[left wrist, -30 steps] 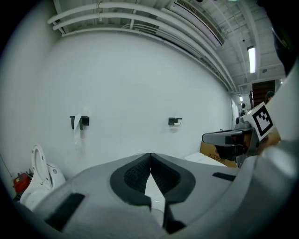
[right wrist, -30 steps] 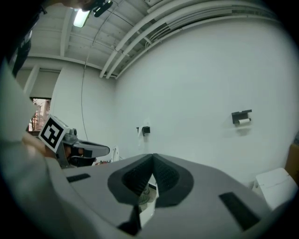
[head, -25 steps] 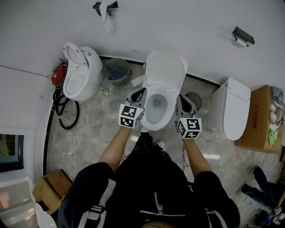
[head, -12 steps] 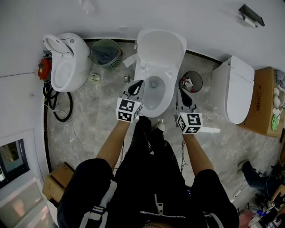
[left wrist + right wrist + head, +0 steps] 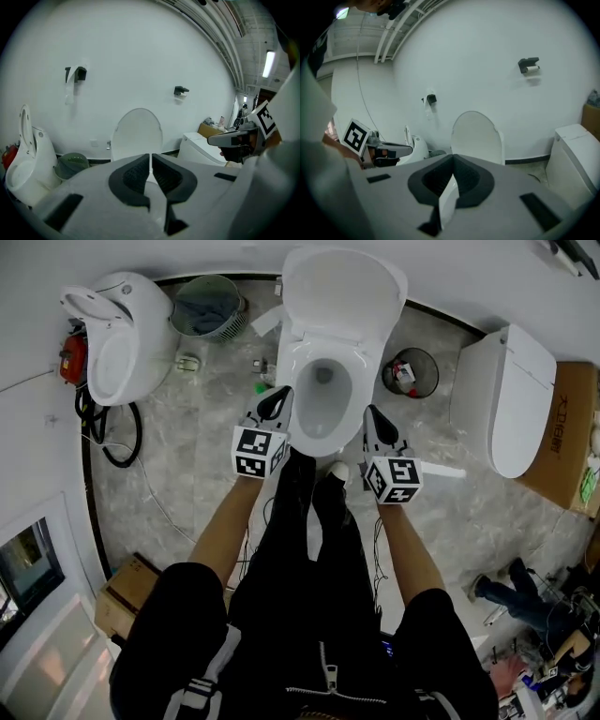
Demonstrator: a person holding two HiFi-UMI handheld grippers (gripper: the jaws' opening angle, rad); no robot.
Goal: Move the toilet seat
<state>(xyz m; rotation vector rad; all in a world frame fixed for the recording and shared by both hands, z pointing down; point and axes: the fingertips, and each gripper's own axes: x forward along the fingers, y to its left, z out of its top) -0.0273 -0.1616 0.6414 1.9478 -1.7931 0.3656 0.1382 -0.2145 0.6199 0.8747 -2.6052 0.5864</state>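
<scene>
**Head view: both hand-held grippers closed and empty beside a toilet seat not yet gripped**

Start at the left. The green basket (image 5: 208,306) stands on the floor by the back wall, just left of the bowl (image 5: 323,399). If you swing your left arm wide, you may knock it over.

Your left hand-held gripper (image 5: 279,397) sits at the bowl's left edge. Its jaws are together with nothing between them. It points toward the wall rather than down at the seat. If you reach in like this, the closed tips can only push on smooth, curved plastic. I'd expect them to skid off.

The toilet seat (image 5: 359,390) appears to lie flat on the bowl, directly ahead of your feet. The lid (image 5: 342,292) stands raised against the wall behind it. I cannot tell where seat ends and rim begins, so you could catch the rim by mistake and nothing would move. If you lift the seat from one side only, it may twist on its hinge. If it slips free partway, it would likely slam down. If you raise it too fast, it may strike the upright lid.

Your right hand-held gripper (image 5: 372,414) sits at the bowl's right edge, also pressed shut and holding nothing. Part its jaws before it meets the seat.

The black bin (image 5: 410,371) stands on the floor near that gripper, on its right. It is close enough to catch on a wide move.
</scene>
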